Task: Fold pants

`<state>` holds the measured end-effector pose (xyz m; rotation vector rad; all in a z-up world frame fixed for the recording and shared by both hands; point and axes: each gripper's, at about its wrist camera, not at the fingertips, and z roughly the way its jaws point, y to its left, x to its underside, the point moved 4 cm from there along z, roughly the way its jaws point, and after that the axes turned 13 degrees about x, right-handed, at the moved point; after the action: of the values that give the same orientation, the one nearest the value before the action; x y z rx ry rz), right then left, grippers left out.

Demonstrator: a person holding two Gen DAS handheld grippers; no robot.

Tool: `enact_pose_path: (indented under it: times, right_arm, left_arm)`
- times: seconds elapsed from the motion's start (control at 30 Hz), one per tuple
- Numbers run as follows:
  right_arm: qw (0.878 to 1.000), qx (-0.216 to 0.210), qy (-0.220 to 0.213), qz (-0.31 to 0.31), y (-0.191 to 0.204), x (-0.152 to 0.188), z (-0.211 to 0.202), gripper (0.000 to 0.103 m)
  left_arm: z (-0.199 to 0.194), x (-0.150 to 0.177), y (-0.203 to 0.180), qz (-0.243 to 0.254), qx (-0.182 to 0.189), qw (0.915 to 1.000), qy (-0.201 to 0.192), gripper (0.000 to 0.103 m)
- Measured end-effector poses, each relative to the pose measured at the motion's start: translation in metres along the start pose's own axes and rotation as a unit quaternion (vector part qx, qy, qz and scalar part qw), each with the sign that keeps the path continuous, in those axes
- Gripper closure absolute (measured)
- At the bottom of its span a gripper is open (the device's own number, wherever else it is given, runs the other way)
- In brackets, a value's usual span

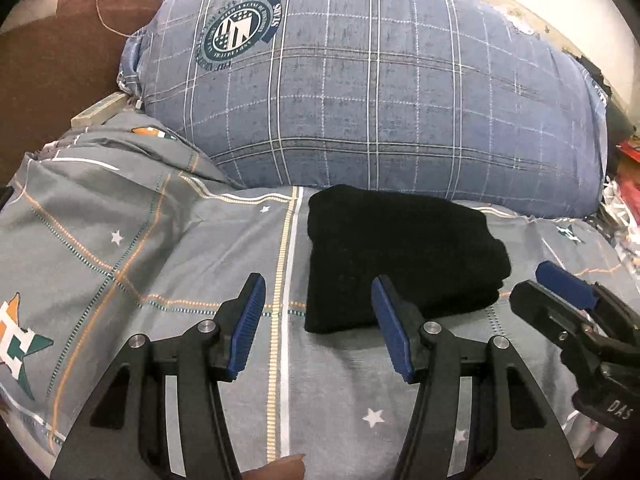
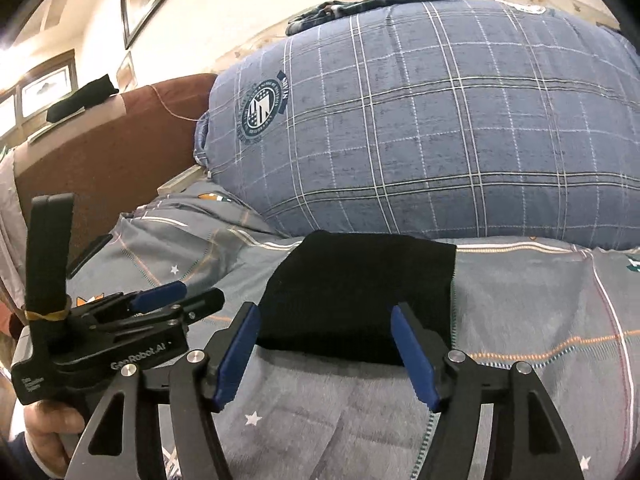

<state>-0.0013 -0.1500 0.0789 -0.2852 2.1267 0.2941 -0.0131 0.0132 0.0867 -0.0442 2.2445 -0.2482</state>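
The black pants (image 1: 400,256) lie folded into a compact stack on the grey star-patterned bedsheet (image 1: 192,264), just in front of the big pillow. They also show in the right wrist view (image 2: 356,296). My left gripper (image 1: 318,312) is open and empty, hovering just short of the stack's near left corner. My right gripper (image 2: 324,344) is open and empty, close above the stack's near edge. Each gripper shows in the other's view: the right one (image 1: 560,292) at the right edge, the left one (image 2: 168,298) at the lower left.
A large blue plaid pillow (image 1: 380,92) stands right behind the pants. A brown headboard or cushion (image 1: 52,72) is at the left. Dark clothing lies on top of the pillow (image 2: 368,4). Clutter shows past the bed's right edge (image 1: 624,184).
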Motion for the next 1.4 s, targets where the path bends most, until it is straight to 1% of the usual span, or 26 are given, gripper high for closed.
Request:
enact_pose_path:
  times: [0.33,0.7,1.13,1.3,1.4]
  right_arm:
    - [1.0,0.005,0.005,0.015,-0.013,0.007,-0.007,0.037]
    - [1.0,0.001,0.01,0.018,-0.015,0.01,-0.008,0.037]
    - [1.0,0.0,0.016,0.019,-0.016,0.011,-0.007,0.037]
    - [1.0,0.0,0.016,0.018,-0.016,0.012,-0.008,0.037]
    - [1.0,-0.001,0.016,0.019,-0.017,0.013,-0.007,0.037]
  left_arm:
    - [-0.005,0.001,-0.017,0.005,0.014,0.9999,0.0,0.047]
    - [-0.007,0.003,-0.024,0.013,0.01,0.9999,0.002,0.047]
    - [-0.005,0.004,-0.027,0.014,0.015,0.9998,0.005,0.047]
    - [-0.008,0.002,-0.028,0.016,0.016,0.9997,-0.003,0.047]
    - [-0.011,0.0,-0.028,0.02,0.012,0.9996,-0.018,0.047]
